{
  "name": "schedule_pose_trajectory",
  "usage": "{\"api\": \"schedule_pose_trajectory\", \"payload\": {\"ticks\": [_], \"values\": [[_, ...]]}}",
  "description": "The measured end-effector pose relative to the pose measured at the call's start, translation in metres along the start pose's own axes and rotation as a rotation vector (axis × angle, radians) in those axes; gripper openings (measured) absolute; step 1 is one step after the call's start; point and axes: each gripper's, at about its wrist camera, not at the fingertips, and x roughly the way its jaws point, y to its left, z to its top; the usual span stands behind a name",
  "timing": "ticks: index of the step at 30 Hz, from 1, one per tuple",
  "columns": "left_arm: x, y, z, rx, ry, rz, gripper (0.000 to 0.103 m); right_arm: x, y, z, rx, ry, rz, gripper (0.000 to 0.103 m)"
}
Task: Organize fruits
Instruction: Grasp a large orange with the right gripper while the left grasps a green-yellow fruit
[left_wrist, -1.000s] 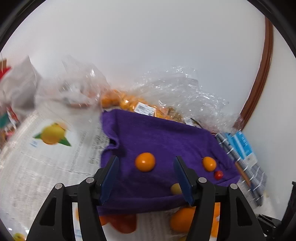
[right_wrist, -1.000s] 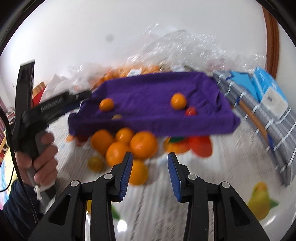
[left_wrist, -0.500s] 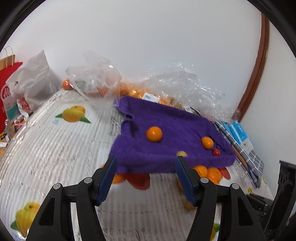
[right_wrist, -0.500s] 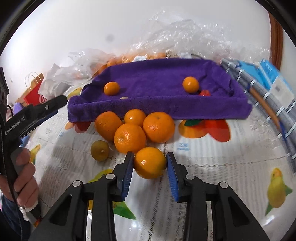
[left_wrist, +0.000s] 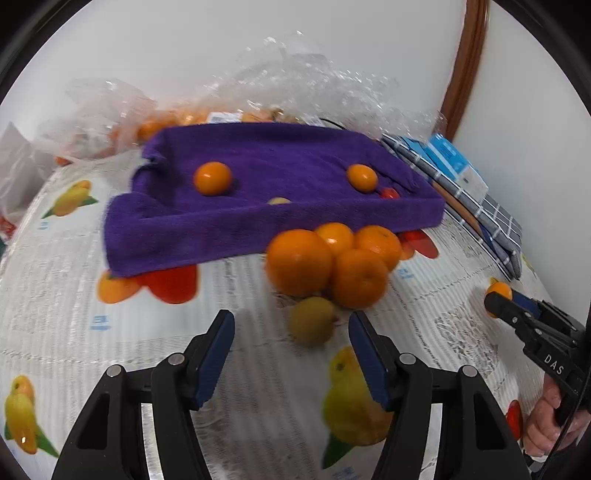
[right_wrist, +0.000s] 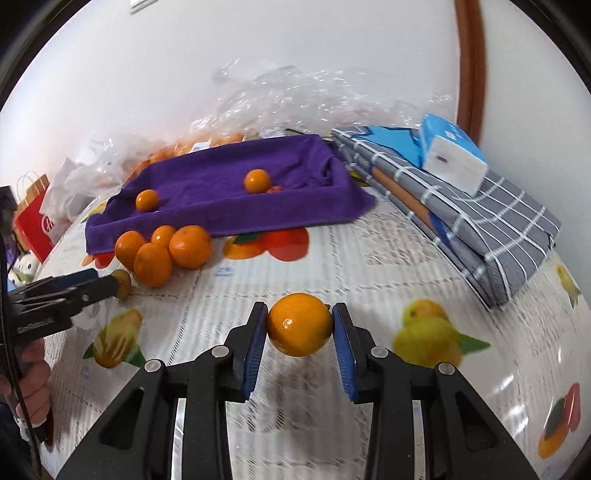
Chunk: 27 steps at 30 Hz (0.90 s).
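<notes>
Sitting squarely between the two blue pads of the right hand-held gripper (right_wrist: 299, 325), a mandarin (right_wrist: 299, 324) is clamped on both sides and lifted clear of the surface (right_wrist: 369, 258), which wears a white cloth printed with fruit pictures. From the left wrist camera the same fruit shows only as a sliver of orange at the tip of that hand-held gripper, far to the right.

Ahead and to the left of the held mandarin lies a cluster of four oranges (right_wrist: 162, 251), touching one another and resting just in front of the near edge of a purple towel (right_wrist: 229, 206). A small yellow-green fruit (left_wrist: 312, 320) sits on the surface just in front of the cluster, between it and the left hand-held gripper (left_wrist: 291, 332), whose jaws stand wide apart with nothing in them; the fruit lies just ahead of the gap, nearer the right pad.

On the towel two small oranges (left_wrist: 213, 178) rest well apart, one to the left and one to the right, with a small red fruit (left_wrist: 389, 192) just beside the right one and a pale fruit partly hidden behind the towel's raised front fold.

Behind the towel is crumpled clear plastic wrap (right_wrist: 295, 96) over more orange fruit. To the right lies a folded grey checked cloth (right_wrist: 480, 221) with a blue-and-white pack (right_wrist: 450, 155) on top.
</notes>
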Motion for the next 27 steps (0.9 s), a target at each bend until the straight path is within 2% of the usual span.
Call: {"api": "schedule_pose_trajectory", "payload": {"ticks": [3,4,17,20,23,27], "values": [[0.005,-0.006,0.000,0.014,0.018,0.037,0.040,-0.001,-0.004,-0.001,0.028,-0.009,0.027,0.036],[0.006,-0.007,0.000,0.018,0.019,0.027,0.026,-0.002,-0.005,-0.001,0.034,-0.009,0.028,0.036],[-0.002,0.012,-0.003,-0.082,-0.002,-0.038,0.026,0.002,-0.002,0.000,0.020,0.011,0.026,0.036],[-0.012,0.023,-0.006,-0.134,-0.063,-0.125,0.026,0.002,-0.003,-0.001,0.028,0.010,0.032,0.036],[-0.023,0.025,-0.008,-0.141,-0.117,-0.125,0.026,0.001,-0.006,-0.001,0.043,0.004,0.030,0.036],[-0.033,0.016,-0.009,-0.102,-0.169,-0.111,0.026,-0.002,-0.009,-0.002,0.056,-0.010,0.043,0.036]]}}
